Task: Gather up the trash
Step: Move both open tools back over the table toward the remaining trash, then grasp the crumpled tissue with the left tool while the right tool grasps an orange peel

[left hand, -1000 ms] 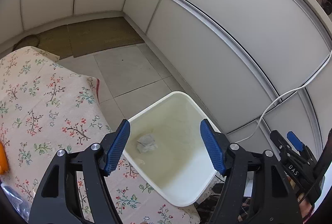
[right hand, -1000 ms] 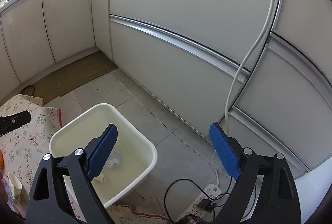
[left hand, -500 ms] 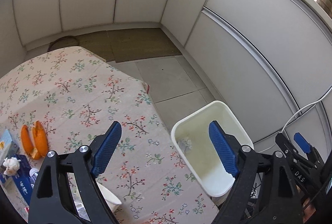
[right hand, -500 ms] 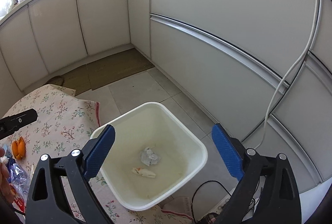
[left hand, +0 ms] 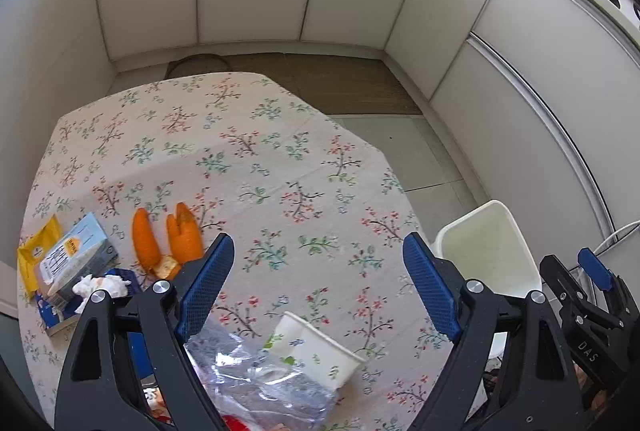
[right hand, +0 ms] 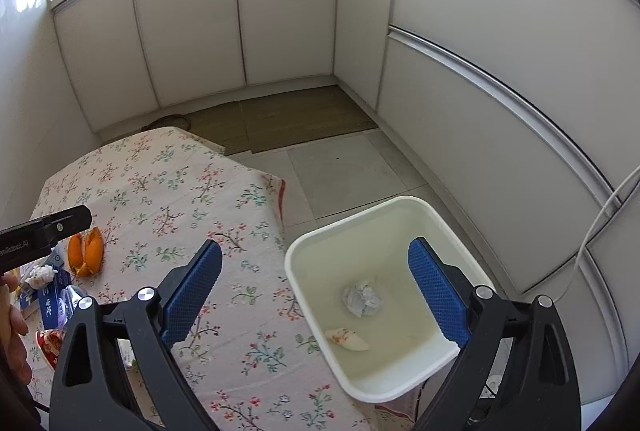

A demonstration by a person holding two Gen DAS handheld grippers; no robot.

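From the left wrist, the left gripper (left hand: 318, 285) is spread wide with nothing in it. Below it on the flowery table (left hand: 224, 151) lie one paper cup (left hand: 316, 349) on its side, one clear plastic bag (left hand: 256, 383), two orange peels (left hand: 166, 235), one blue carton (left hand: 76, 257) and one yellow packet (left hand: 38, 255).

From the right wrist, the right gripper (right hand: 316, 293) is spread wide too and holds nothing. One white bin (right hand: 360, 227) stands just beside the table, with two bits of trash inside: one crumpled paper (right hand: 362, 297) and one small scrap (right hand: 346, 339).
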